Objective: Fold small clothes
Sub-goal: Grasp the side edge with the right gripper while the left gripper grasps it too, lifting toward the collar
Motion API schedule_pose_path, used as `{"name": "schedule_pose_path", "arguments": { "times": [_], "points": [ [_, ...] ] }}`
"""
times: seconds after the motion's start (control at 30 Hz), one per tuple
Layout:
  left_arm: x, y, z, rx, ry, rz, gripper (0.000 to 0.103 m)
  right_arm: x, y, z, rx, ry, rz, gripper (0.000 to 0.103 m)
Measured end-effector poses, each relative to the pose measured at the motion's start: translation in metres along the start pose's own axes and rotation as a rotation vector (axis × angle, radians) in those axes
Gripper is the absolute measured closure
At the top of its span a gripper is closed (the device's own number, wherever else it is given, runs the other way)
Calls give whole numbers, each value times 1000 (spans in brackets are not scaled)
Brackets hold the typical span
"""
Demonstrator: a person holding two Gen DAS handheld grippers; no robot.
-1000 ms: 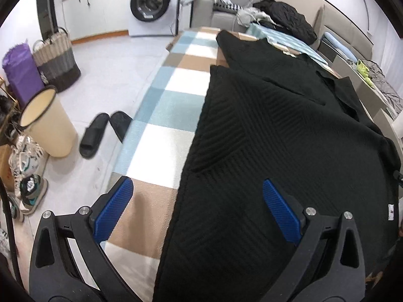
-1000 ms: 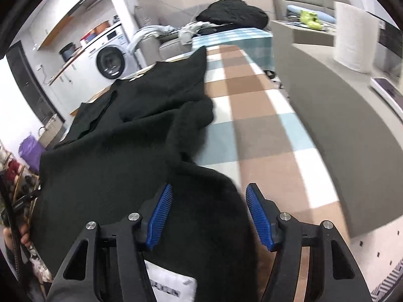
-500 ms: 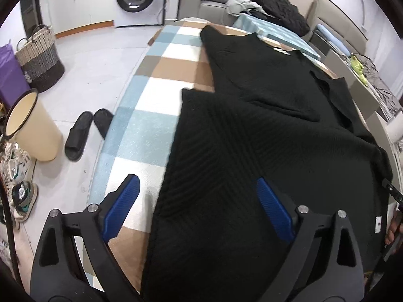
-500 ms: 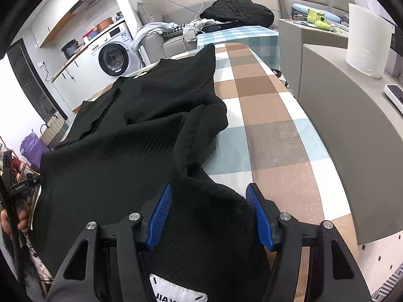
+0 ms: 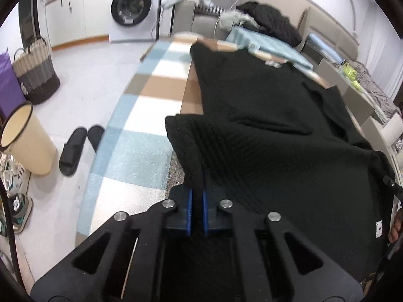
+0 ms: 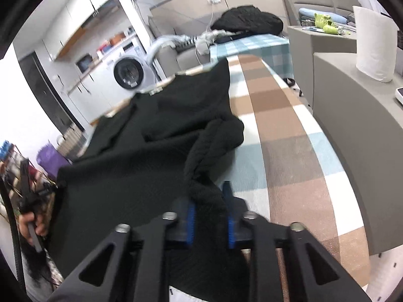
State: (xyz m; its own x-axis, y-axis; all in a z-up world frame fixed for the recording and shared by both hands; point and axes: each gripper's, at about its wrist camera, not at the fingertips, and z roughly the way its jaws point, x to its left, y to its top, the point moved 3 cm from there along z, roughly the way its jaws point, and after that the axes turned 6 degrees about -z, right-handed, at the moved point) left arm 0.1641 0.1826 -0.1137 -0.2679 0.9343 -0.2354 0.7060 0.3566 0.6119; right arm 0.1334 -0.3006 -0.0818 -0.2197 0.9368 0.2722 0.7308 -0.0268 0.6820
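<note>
so we've got the left gripper (image 5: 197,202) pressed nearly together with its blue pads (image 5: 189,207) pinching the near left edge of the black knit garment (image 5: 277,146), and the fabric bunches up in a little ridge right in front of the pads. the right gripper (image 6: 210,216) is clamped on a thicker wad of the same garment (image 6: 141,156), so its blue pads (image 6: 192,222) sit a bit further apart with the cloth stuffed between them. the garment itself lies spread lengthways over the checked tablecloth (image 5: 141,138) in blue, white and brown squares, with a sleeve crumpled into a roll on the right side (image 6: 216,138) and a white label at the near hem (image 5: 378,229). off on the floor to the left there's a pair of black slippers (image 5: 75,148), a cream bin (image 5: 22,141) and a woven basket (image 5: 35,73), and a washing machine (image 5: 132,7) at the back. a paper towel roll (image 6: 375,42) stands on the grey counter (image 6: 360,125) to the right.
</note>
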Motion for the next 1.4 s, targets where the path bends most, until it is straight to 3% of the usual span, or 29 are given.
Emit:
{"name": "schedule_pose_path", "arguments": {
  "times": [0.23, 0.37, 0.47, 0.53, 0.6, 0.67, 0.7, 0.8, 0.87, 0.93, 1.0, 1.1, 1.13, 1.17, 1.23, 1.4],
  "points": [
    [-6, -22, -50, -84, -53, 44, 101, -26, -2, -22, -33, 77, 106, 95],
    [-1, -36, -74, -83, -84, 39, 101, -44, -7, -31, -32, 136, 190, 95],
    [6, -45, -80, -70, -93, 25, 101, -50, -14, -32, -4, 84, 179, 94],
    [11, -48, -77, -55, -87, 12, 101, -49, -19, -29, 27, 76, 172, 89],
    [15, -51, -73, -41, -95, -13, 101, -47, -26, -27, 50, 76, 160, 78],
    [16, -53, -69, -28, -88, -14, 99, -44, -33, -27, 58, 82, 150, 61],
    [16, -54, -66, -16, -82, -11, 98, -42, -36, -28, 58, 82, 143, 60],
    [15, -58, -56, 24, -75, -4, 86, -36, -44, -27, 65, 60, 105, 60],
    [15, -61, -52, 34, -52, 2, 65, -31, -48, -26, 67, 49, 74, 60],
    [13, -63, -49, 32, -46, 11, 58, -28, -50, -26, 67, 54, 56, 60],
    [13, -65, -45, 40, -46, 16, 58, -25, -50, -27, 60, 60, 44, 60],
    [14, -65, -39, 50, -44, 8, 60, -25, -50, -23, 56, 53, 37, 61],
    [14, -65, -39, 44, -50, 7, 75, -24, -50, -22, 53, 52, 36, 69],
    [14, -65, -42, 31, -60, 6, 92, -24, -51, -22, 45, 46, 28, 84],
    [15, -64, -47, 14, -78, 7, 99, -19, -51, -25, 27, 54, 0, 98],
    [10, -69, -76, -63, -84, 50, 101, -13, -53, -47, -63, 66, -43, 99]
  ]
}}
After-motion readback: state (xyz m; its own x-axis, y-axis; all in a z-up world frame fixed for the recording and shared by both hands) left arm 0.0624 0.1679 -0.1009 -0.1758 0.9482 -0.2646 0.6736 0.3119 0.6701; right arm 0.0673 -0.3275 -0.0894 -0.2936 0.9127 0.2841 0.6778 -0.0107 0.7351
